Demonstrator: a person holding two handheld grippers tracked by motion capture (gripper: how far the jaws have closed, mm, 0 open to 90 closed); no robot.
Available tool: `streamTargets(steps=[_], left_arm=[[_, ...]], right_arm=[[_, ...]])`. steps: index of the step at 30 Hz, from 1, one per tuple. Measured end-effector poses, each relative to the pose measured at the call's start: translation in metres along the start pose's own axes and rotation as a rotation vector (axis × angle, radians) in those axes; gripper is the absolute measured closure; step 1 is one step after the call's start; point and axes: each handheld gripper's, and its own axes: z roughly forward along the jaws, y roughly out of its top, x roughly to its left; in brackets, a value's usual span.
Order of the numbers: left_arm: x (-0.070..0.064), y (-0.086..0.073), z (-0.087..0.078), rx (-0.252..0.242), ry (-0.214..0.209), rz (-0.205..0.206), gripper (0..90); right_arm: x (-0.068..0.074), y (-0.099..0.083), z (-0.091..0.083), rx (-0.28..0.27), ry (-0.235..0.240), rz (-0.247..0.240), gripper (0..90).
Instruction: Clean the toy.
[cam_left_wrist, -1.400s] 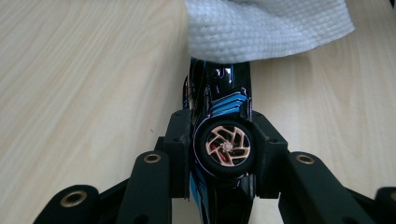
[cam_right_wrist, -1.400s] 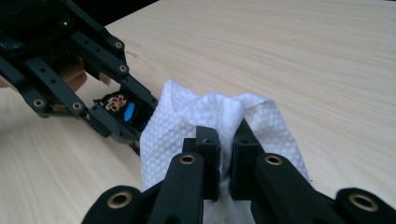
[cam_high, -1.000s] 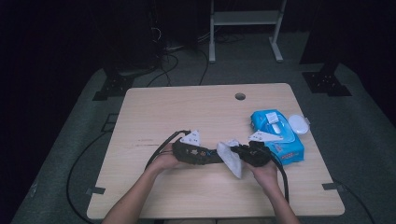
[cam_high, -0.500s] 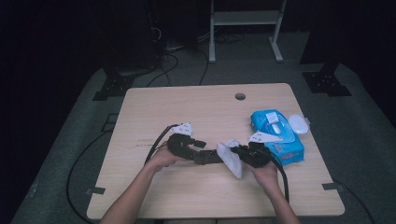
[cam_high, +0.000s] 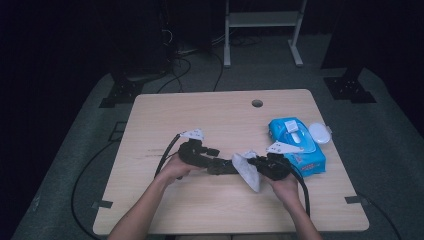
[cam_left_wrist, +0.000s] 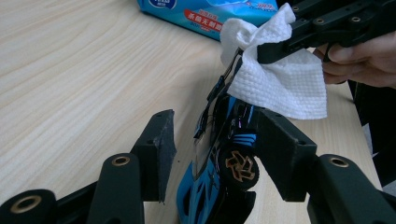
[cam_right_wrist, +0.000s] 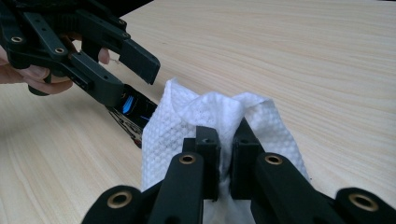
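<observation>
At frame centre, the right gripper (cam_right_wrist: 225, 140) pinches a waffle-textured white wipe (cam_right_wrist: 224, 121) against the glossy blue toy car (cam_left_wrist: 219, 168), which leans on one jaw of the half-open left gripper (cam_left_wrist: 212, 149).

The blue wipes pack (cam_left_wrist: 219, 11), past the left gripper's (cam_left_wrist: 212, 154) tips, has white Chinese letters on a red strip. They are too small to read. A round dark blue logo sits beside the strip, also too blurry.

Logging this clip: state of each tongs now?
Left tongs: open around the toy car, one jaw touching.
Right tongs: shut on the wipe.
</observation>
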Motion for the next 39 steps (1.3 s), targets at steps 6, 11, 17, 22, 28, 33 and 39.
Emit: streamTargets(steps=[6, 11, 17, 22, 28, 33, 39], left_arm=[[0.002, 0.0, 0.0, 0.005, 0.027, -0.011, 47.0], [0.002, -0.001, 0.0, 0.003, 0.021, -0.021, 46.5], [0.003, -0.002, 0.0, 0.004, 0.01, -0.032, 44.1], [-0.003, -0.002, 0.0, 0.028, 0.011, -0.006, 41.5], [-0.009, -0.004, 0.001, 0.025, 0.014, 0.013, 40.3], [-0.011, -0.007, 0.001, 0.024, 0.008, 0.019, 39.2], [-0.012, -0.007, 0.002, 0.038, 0.003, 0.019, 37.3]], right_arm=[[0.0, 0.0, 0.0, 0.002, -0.001, -0.006, 84.4], [0.0, 0.0, 0.0, 0.003, 0.0, -0.007, 84.4], [0.001, 0.0, -0.001, 0.006, 0.002, -0.012, 84.4], [0.003, 0.0, -0.003, 0.009, 0.006, -0.018, 84.3], [0.005, -0.002, -0.006, 0.01, 0.011, -0.025, 84.4], [0.007, -0.004, -0.009, 0.012, 0.018, -0.026, 84.4], [0.009, -0.005, -0.011, 0.018, 0.021, -0.03, 84.3]])
